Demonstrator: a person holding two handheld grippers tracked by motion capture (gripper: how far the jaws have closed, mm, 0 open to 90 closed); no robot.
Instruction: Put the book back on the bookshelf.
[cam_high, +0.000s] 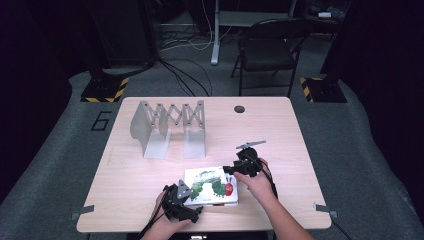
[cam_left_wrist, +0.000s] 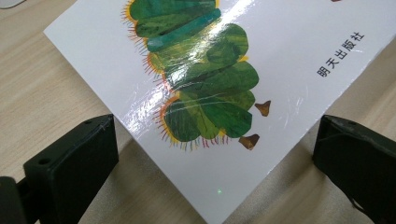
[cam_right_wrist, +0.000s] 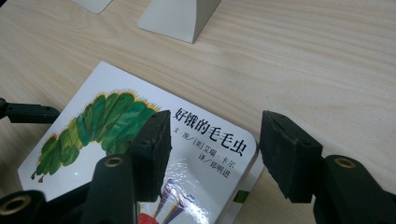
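Both open claws, left and right, flank the caterpillar book.

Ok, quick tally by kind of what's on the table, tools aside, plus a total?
Picture book: 1
Grey metal expanding book rack: 1
Total: 2

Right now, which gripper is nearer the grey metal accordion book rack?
Right. The right gripper sits at the caterpillar book's far right corner, closer to the rack; the left gripper is at its near left corner.
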